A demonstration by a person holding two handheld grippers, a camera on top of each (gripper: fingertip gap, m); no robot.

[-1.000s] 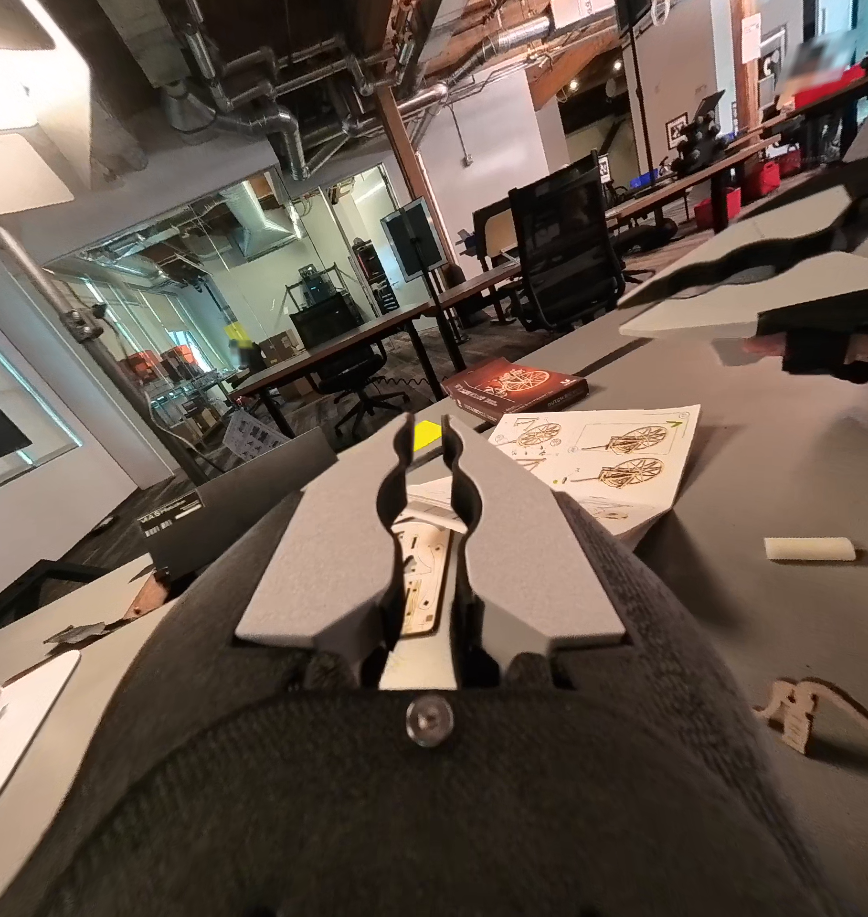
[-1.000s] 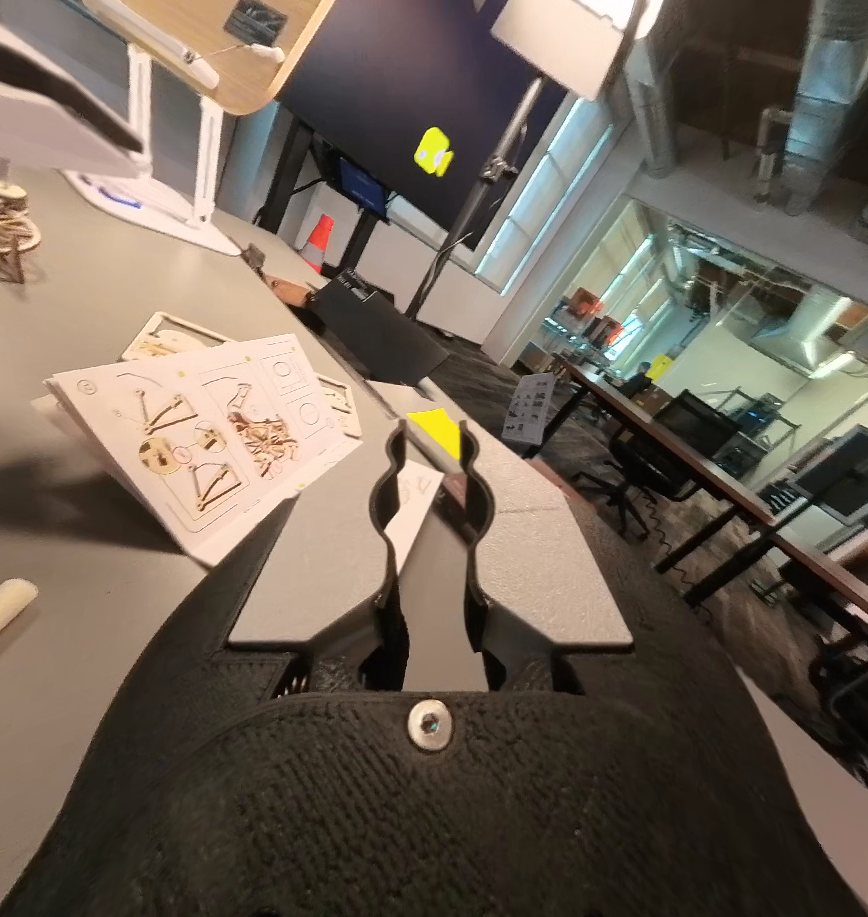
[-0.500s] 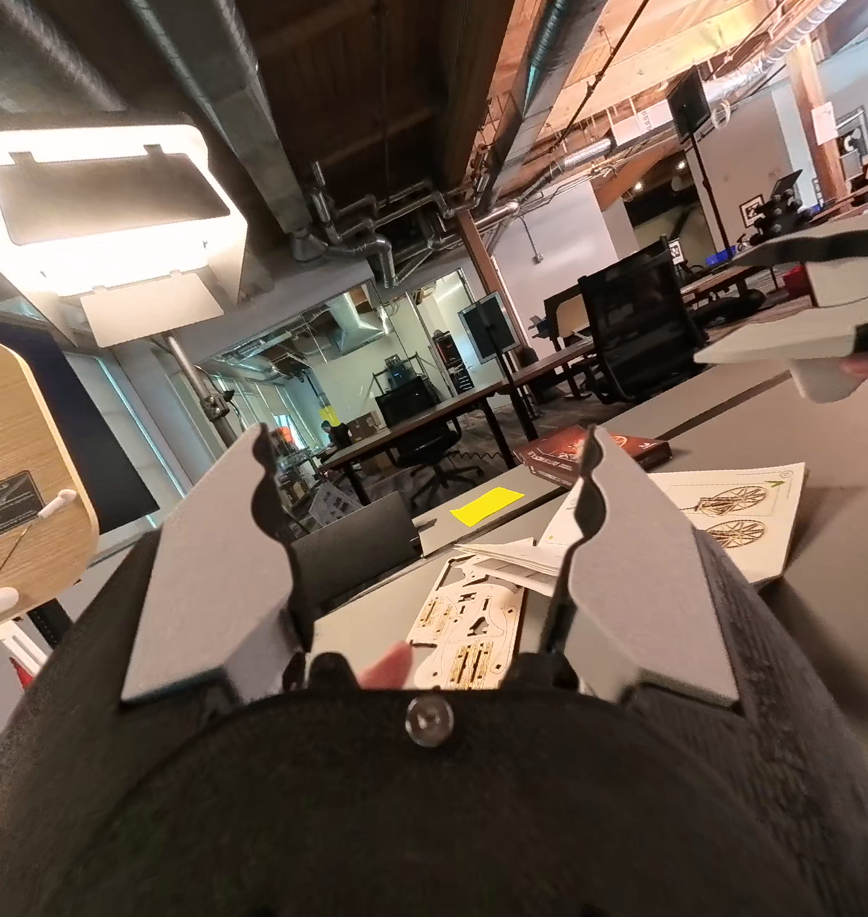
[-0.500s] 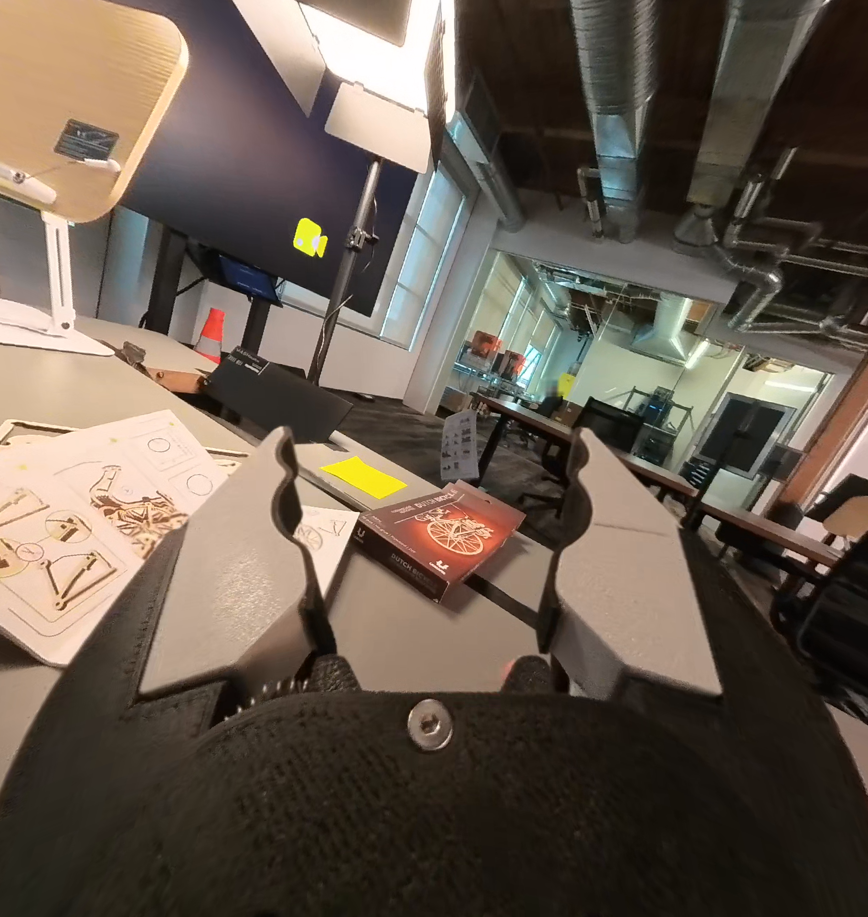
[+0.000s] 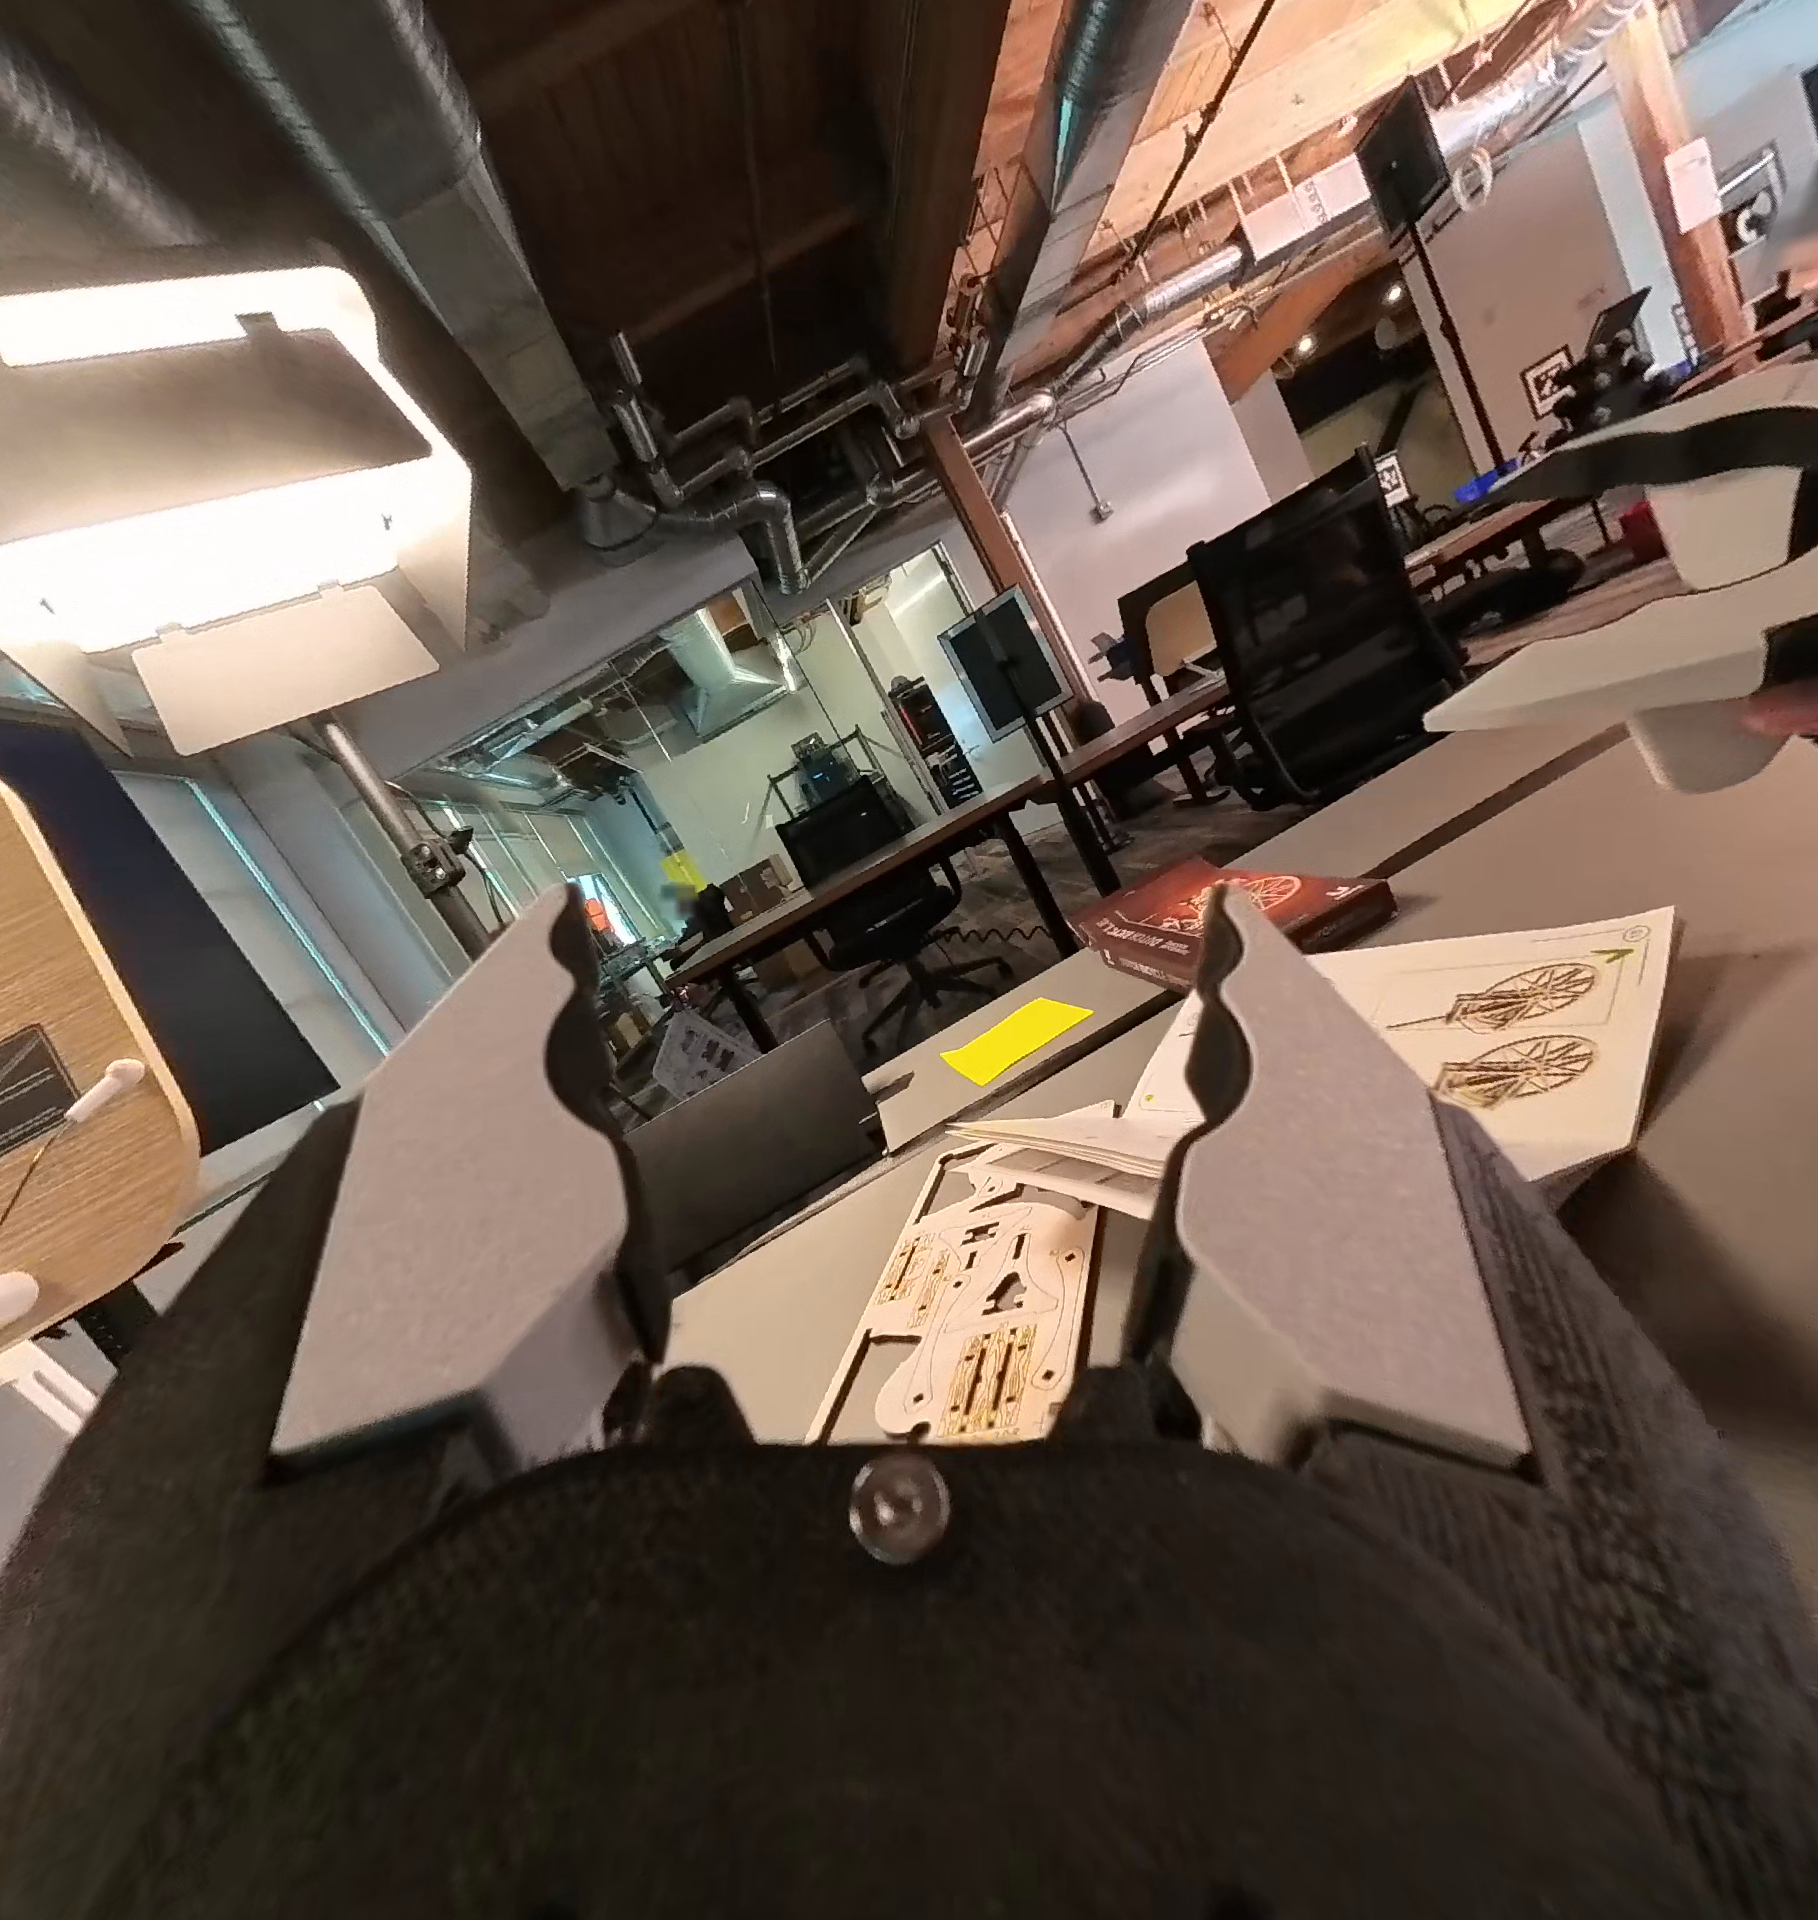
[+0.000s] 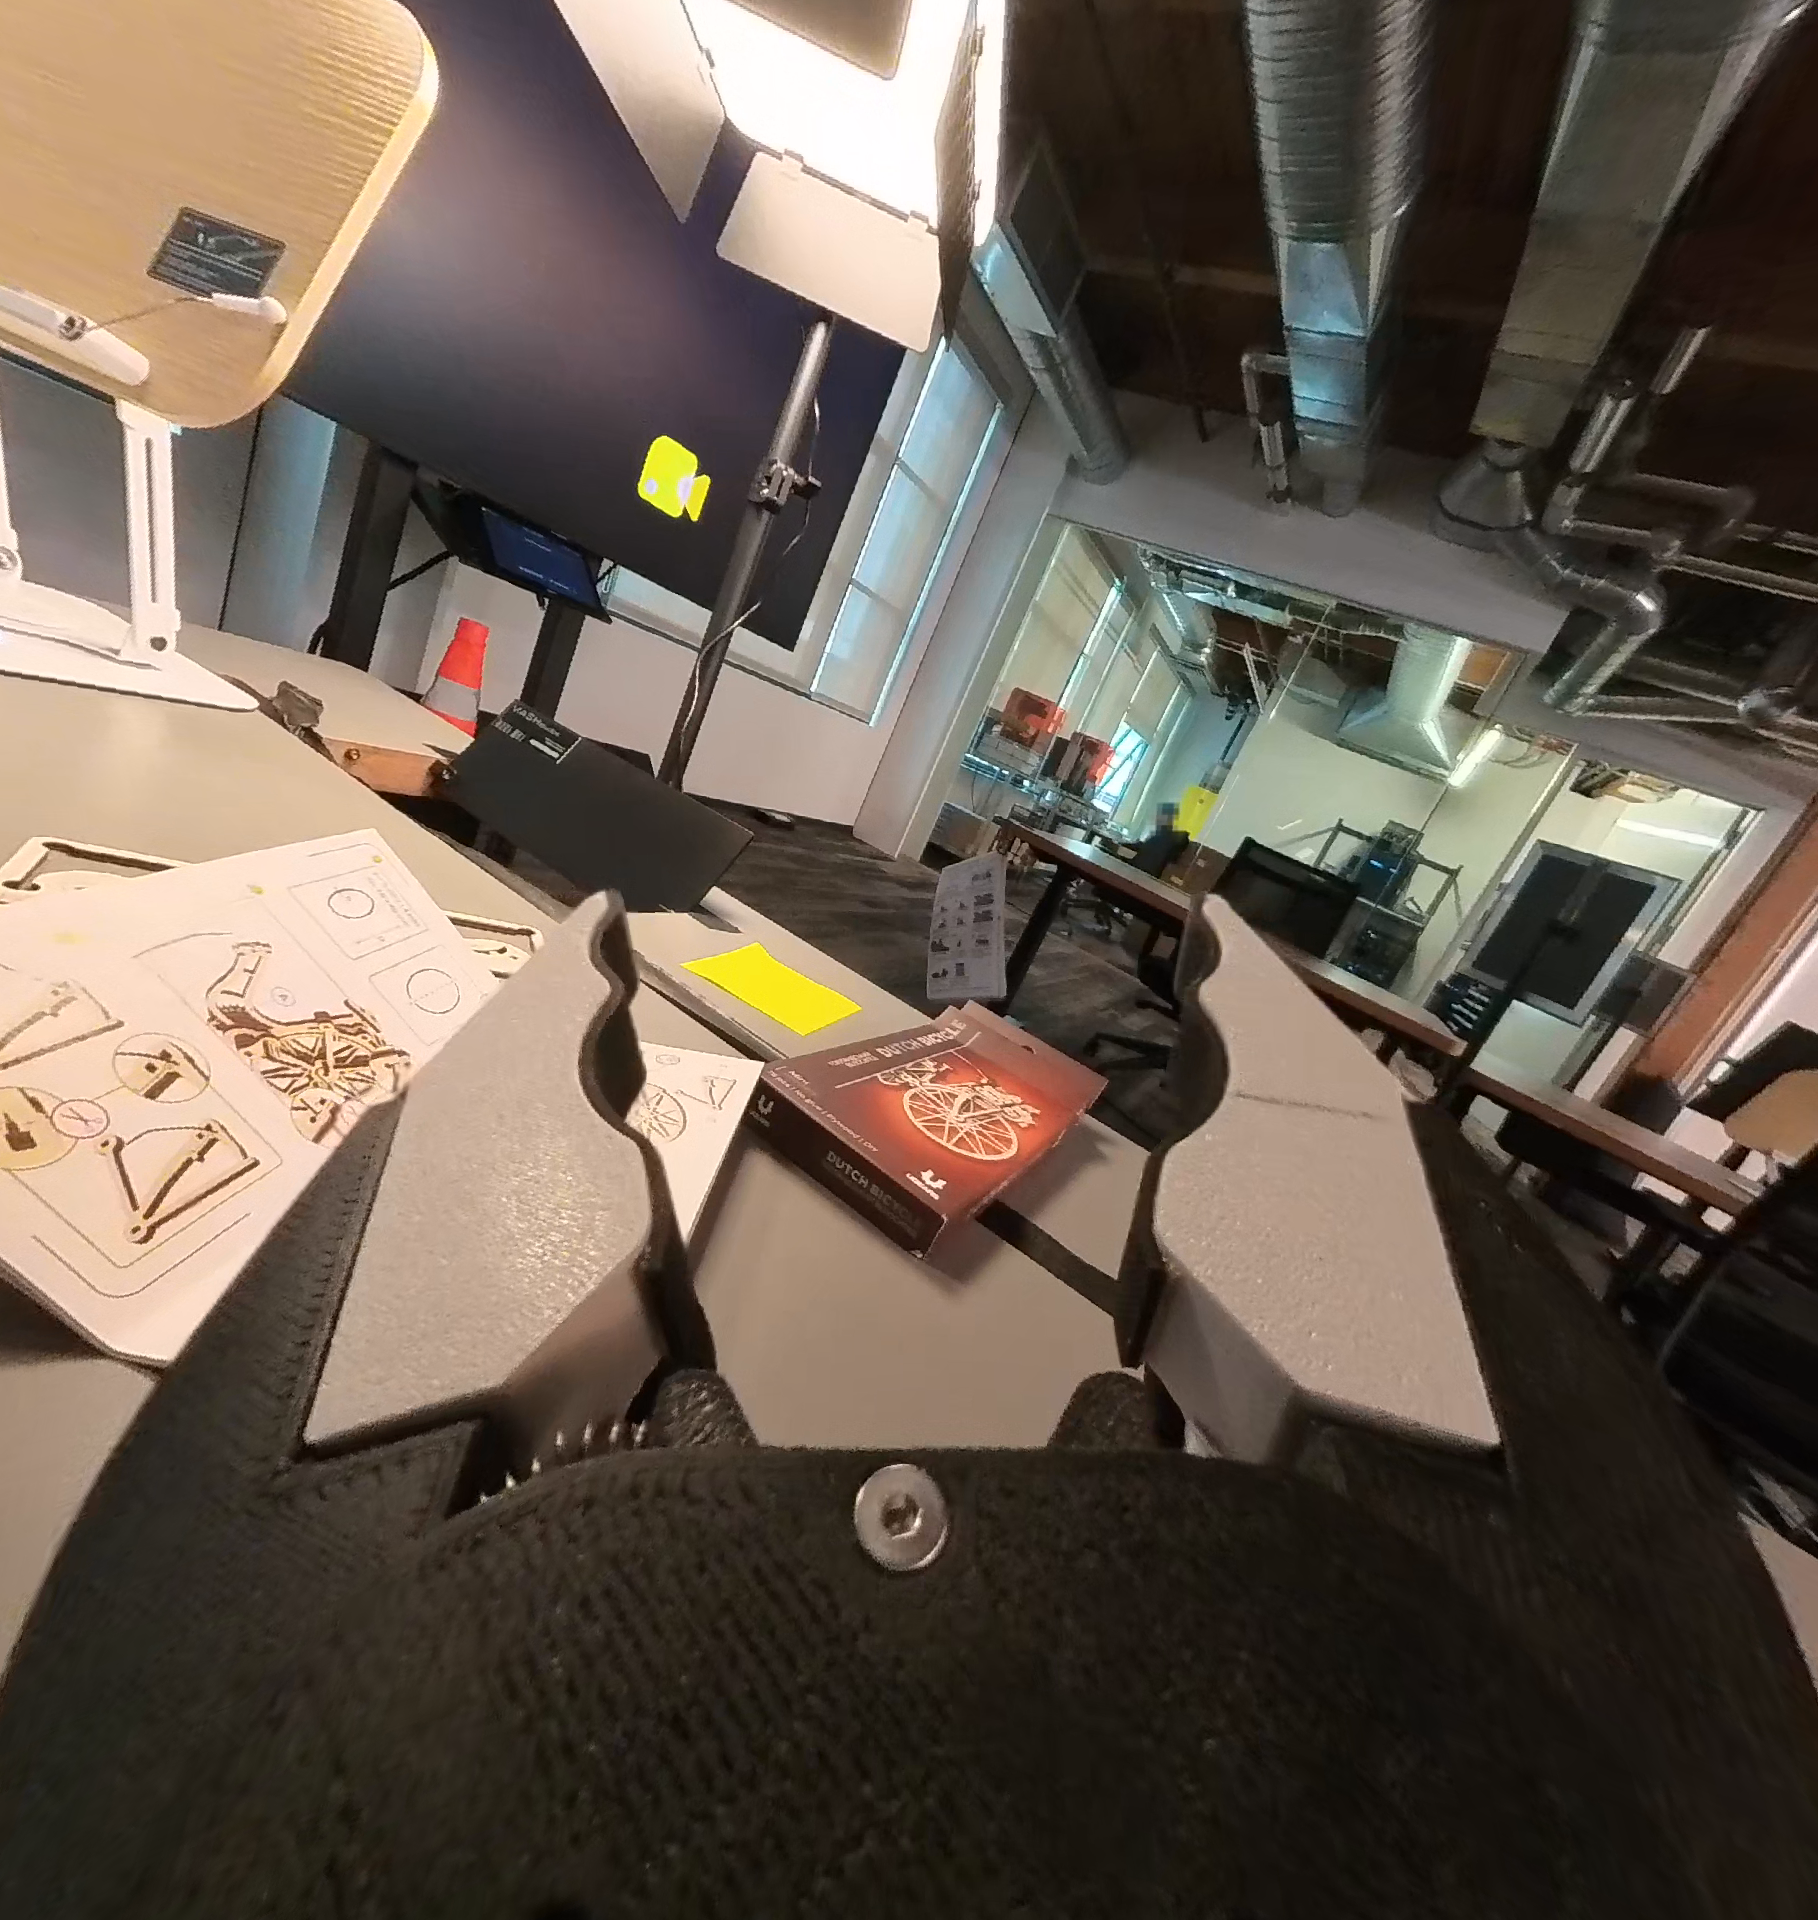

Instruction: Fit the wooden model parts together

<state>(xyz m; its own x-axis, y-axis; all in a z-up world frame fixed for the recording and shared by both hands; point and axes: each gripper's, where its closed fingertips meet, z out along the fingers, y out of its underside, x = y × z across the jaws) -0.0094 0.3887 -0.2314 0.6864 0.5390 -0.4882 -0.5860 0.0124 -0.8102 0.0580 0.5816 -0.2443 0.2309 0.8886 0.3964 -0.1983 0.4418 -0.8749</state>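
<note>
Wooden parts sheet (image 5: 972,1320) lies below wide-apart left hand-held gripper (image 5: 889,925).

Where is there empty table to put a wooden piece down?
Bare grey table lies just ahead of the right gripper, between the instruction sheet and the brown box. It is crowded to the left, where sheets overlap the wooden parts sheet.

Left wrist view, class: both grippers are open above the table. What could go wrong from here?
1. The flat pale wooden parts sheet lies partly under the white folded instruction papers, so the left gripper might pinch paper too.
2. The sheet lies flat on the grey table; open fingers may slide over it.
</note>
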